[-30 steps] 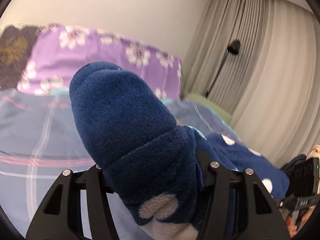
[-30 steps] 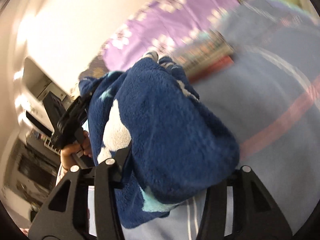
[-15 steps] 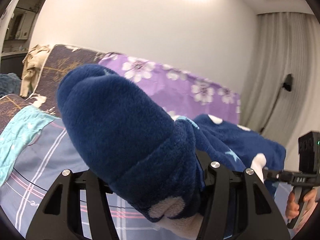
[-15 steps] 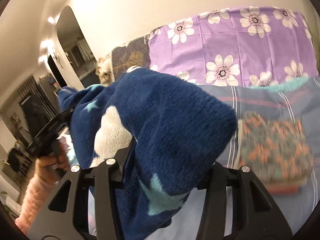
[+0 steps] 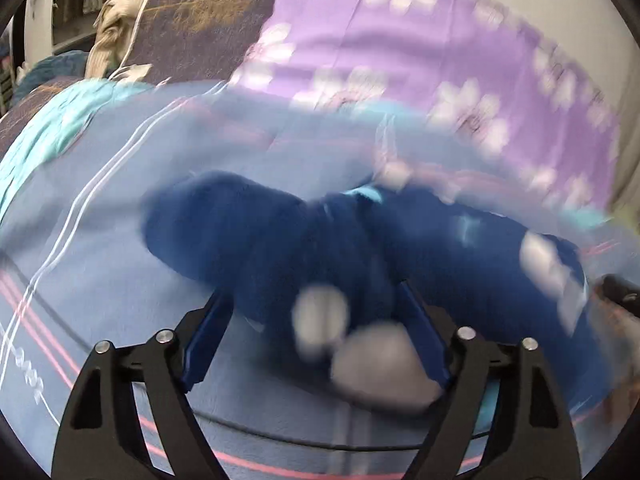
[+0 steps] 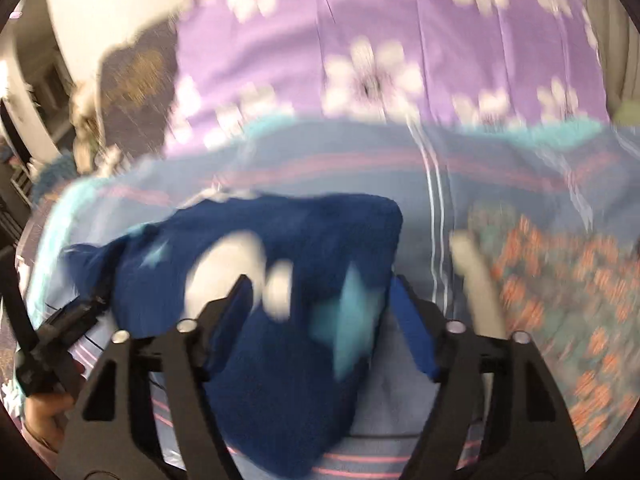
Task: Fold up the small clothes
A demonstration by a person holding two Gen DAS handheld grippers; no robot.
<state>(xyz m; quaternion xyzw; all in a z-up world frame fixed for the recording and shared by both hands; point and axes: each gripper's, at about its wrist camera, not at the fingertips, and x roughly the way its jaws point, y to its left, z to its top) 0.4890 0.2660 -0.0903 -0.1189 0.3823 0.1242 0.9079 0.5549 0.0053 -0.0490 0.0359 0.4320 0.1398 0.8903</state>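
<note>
Left wrist view: one dark blue fleece garment [image 5: 280, 248] is lying blurred on the blue striped sheet [image 5: 100, 264], one end bulging toward the left, the rest stretching off to the right.
Left gripper [image 5: 316, 344]: its jaws have just been opening and are now standing spread, with the garment's near edge and its white patches sitting between the blue pads [image 5: 204, 340]; the pads are not pressing on it.
Surroundings: one purple flowered cloth [image 5: 420, 52] is rising behind the sheet, one dark brown patterned cover [image 5: 208, 4] is lying at the upper left with a beige bundle [image 5: 112, 36] beside it.
In the way: the garment is covering the sheet just ahead of the jaws; motion blur is smearing every detail.
Other tool: a dark part of the second gripper is showing at the right edge, too blurred to read.

Right wrist view: the same garment [image 6: 272, 280] is lying on the sheet [image 6: 420, 208], its folded corner nearest the camera.
Right gripper [image 6: 324, 320]: its jaws have just been opening and are standing apart; the fleece is lying between them, clear of the right pad.
Neighbour: one folded piece with an orange and teal pattern [image 6: 568, 304] is resting on the sheet to the right, just beside the garment.
Left side: one hand [image 6: 44, 412] is holding the other gripper's black handle.
</note>
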